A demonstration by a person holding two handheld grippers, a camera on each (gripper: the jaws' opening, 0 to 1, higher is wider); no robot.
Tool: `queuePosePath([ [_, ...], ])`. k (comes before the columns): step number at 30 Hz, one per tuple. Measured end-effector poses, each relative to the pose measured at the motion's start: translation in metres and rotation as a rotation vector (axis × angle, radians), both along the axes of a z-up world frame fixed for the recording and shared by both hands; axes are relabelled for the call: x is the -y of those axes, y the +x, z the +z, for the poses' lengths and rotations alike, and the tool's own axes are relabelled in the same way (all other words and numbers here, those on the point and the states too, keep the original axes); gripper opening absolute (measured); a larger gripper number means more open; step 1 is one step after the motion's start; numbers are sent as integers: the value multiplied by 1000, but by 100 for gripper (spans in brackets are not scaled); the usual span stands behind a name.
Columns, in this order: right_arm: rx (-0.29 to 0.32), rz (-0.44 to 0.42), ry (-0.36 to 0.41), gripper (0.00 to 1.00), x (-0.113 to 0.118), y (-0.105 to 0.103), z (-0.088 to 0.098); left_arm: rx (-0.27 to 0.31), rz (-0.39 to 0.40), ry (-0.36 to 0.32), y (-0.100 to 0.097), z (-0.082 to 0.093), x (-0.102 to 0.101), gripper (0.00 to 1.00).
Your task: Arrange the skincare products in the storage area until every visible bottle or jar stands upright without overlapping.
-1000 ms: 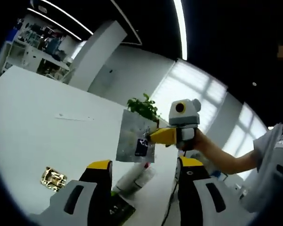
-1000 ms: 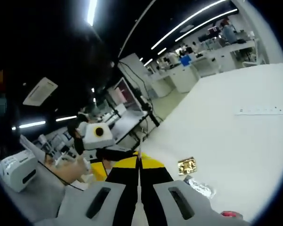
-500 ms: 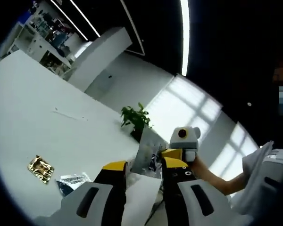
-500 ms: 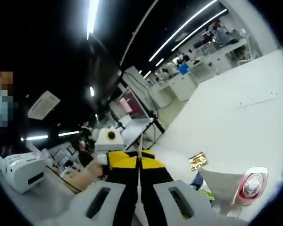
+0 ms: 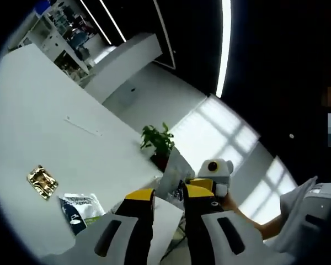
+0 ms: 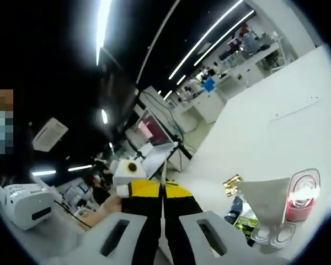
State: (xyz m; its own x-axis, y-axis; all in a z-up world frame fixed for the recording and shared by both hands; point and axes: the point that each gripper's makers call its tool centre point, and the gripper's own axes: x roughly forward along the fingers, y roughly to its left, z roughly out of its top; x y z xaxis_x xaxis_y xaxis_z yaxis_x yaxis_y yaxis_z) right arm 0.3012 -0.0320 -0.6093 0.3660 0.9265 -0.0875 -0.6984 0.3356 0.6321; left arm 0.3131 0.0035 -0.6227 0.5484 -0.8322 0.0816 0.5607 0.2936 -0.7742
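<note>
- Since a second ago, the left gripper (image 5: pixel 168 194) has brought its jaws from wide apart to nearly together, and a white flat sheet (image 5: pixel 164 229) now sits between them, so it grips that sheet.
- Just beyond its tips, the right gripper (image 5: pixel 201 183) comes in from the right, clamping a silvery foil sachet (image 5: pixel 174 172).
- Off to the left gripper's left on the white table (image 5: pixel 33 121) lie a gold foil packet (image 5: pixel 42 181) and a dark printed sachet (image 5: pixel 80 206), apart from each other.
- In the right gripper view, the right gripper (image 6: pixel 162 190) is pinched tight on the thin edge of the sachet (image 6: pixel 163 165).
- Right of those jaws, a pink-capped clear bottle (image 6: pixel 301 194) stands beside a white folded sheet (image 6: pixel 266 200).
</note>
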Motion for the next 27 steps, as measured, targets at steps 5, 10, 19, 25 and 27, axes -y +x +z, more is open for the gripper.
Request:
queuePosePath([
  [5,-5,-19,8,1,-1,0,-2,-12,10,-13,-2,-2,-5,8],
  [10,-14,-17,20,1,-5,-2,-2,-29,13,-31,-4,-5,-5,9],
  [19,-21,-27,21,1,-10,-2,-5,-43,24,-38,-5,-7,-6,10],
  [25,-11,-36,-35,1,-10,-3,-16,-54,57,-58,-2,-7,-18,0],
  [27,-24,-28,-22,1,-13,-5,-17,-50,63,-57,-2,-6,-19,0],
])
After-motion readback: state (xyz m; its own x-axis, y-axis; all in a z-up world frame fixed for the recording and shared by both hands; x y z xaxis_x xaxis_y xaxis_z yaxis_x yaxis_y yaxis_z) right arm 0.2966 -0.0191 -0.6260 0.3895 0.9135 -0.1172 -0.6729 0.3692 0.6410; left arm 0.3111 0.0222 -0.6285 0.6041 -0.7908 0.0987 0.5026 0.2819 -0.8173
